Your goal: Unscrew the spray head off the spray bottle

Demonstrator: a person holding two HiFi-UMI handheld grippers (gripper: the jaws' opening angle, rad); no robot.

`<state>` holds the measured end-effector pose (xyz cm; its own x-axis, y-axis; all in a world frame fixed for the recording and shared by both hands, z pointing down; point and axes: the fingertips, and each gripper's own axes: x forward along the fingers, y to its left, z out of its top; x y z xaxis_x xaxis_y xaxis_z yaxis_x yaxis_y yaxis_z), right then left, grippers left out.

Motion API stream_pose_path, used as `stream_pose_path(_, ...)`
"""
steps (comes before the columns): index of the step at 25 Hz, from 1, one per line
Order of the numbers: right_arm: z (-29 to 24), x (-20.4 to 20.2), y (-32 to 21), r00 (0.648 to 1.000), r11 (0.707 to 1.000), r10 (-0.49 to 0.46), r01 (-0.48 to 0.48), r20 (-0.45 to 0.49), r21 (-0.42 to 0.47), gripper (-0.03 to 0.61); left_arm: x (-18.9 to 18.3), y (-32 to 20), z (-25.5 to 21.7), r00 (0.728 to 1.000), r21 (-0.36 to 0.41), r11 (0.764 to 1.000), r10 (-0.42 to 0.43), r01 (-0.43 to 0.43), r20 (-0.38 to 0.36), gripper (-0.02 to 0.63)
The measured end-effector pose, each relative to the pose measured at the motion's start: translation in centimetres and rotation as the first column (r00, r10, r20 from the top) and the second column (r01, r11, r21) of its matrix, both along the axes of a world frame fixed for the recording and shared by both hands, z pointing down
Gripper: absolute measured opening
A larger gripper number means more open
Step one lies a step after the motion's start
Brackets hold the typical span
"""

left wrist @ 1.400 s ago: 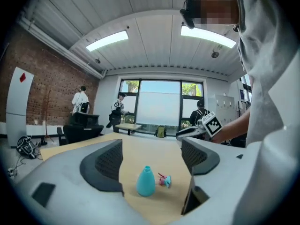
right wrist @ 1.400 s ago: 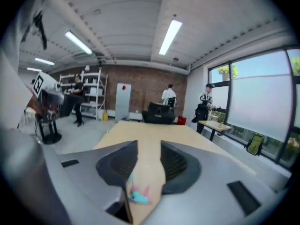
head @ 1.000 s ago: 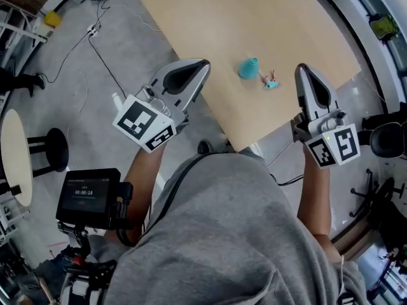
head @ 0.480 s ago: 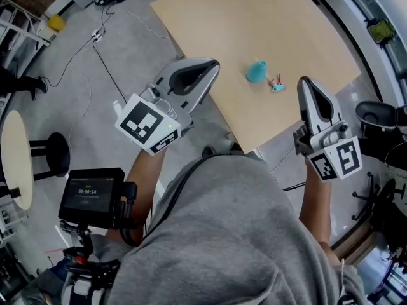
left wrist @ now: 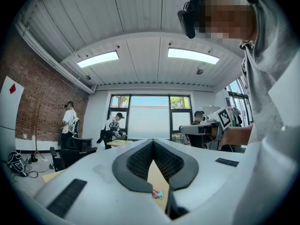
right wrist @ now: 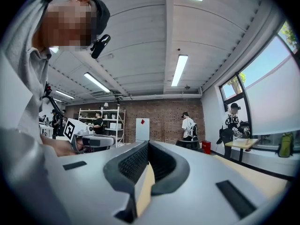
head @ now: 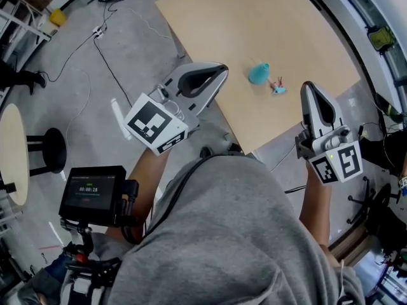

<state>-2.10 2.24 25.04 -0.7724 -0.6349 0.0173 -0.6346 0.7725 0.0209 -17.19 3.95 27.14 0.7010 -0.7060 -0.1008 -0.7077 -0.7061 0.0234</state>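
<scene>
The spray head [head: 278, 87] lay beside the bottle [head: 257, 74] on the table [head: 254, 18] — seemingly nothing left to unscrew; left gripper [head: 218, 70] and right gripper [head: 310, 88] hovered clear, jaws closed, empty.

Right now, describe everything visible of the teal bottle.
The teal bottle looks like plastic, a rounded body tapering to a bare neck, no head on it. It sits on the wooden table near the edge, its pink-and-teal spray head lying close beside. The left gripper and right gripper are clear of it.
</scene>
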Motion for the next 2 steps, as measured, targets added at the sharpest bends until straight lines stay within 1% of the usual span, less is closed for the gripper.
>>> stream_pose_path(2, -0.06, -0.53, 0.10, 1.000, 1.000, -0.001, 0.001, -0.002, 0.001, 0.005, -0.43, 0.18, 0.04, 1.000, 0.000, 1.000, -0.001, 0.001, -0.002, 0.003)
